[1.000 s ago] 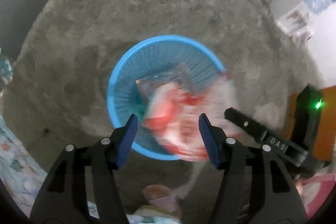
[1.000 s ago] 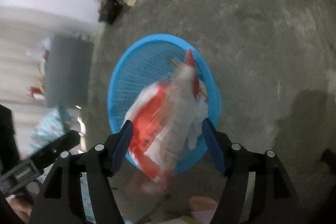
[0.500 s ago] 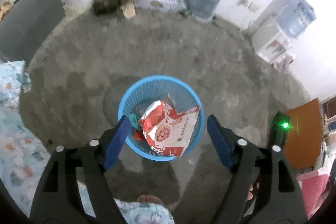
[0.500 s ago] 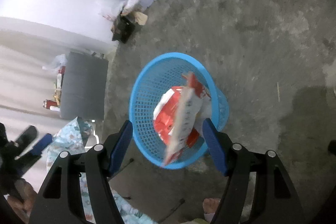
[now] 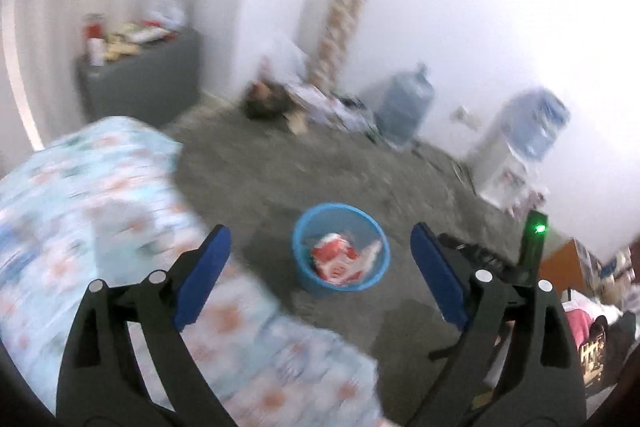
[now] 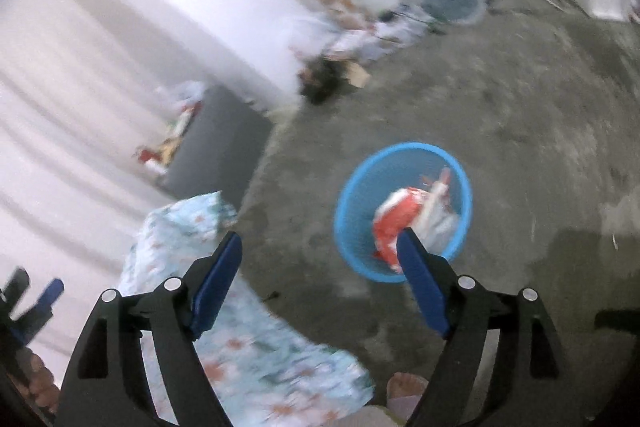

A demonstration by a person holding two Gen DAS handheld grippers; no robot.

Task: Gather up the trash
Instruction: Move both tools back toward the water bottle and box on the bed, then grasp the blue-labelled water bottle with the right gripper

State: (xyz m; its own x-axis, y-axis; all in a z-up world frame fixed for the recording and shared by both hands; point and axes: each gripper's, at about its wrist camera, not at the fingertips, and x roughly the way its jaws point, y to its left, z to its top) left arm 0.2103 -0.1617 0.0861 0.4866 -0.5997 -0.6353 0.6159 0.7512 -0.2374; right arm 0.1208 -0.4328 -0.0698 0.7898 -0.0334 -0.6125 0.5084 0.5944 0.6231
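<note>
A blue plastic basket [image 5: 304,279] stands on the grey concrete floor. A red and white snack bag [image 5: 334,261] lies inside it. The basket [image 6: 352,259] and the bag [image 6: 394,217] also show in the right wrist view. My left gripper [image 5: 320,251] is open and empty, well above and back from the basket. My right gripper [image 6: 320,259] is open and empty, also high above the floor. The right gripper's body [image 5: 532,247] with a green light shows at the right of the left wrist view.
A bed with a light blue floral sheet [image 5: 100,211] fills the lower left, also in the right wrist view [image 6: 240,347]. A grey cabinet [image 5: 136,83], water jugs [image 5: 404,103], a dispenser [image 5: 520,147] and clutter [image 5: 304,99] line the white wall.
The snack bag dropped from between both grippers into the basket. Both grippers then rose and pulled back, tilting up so the room and bed came into view.
</note>
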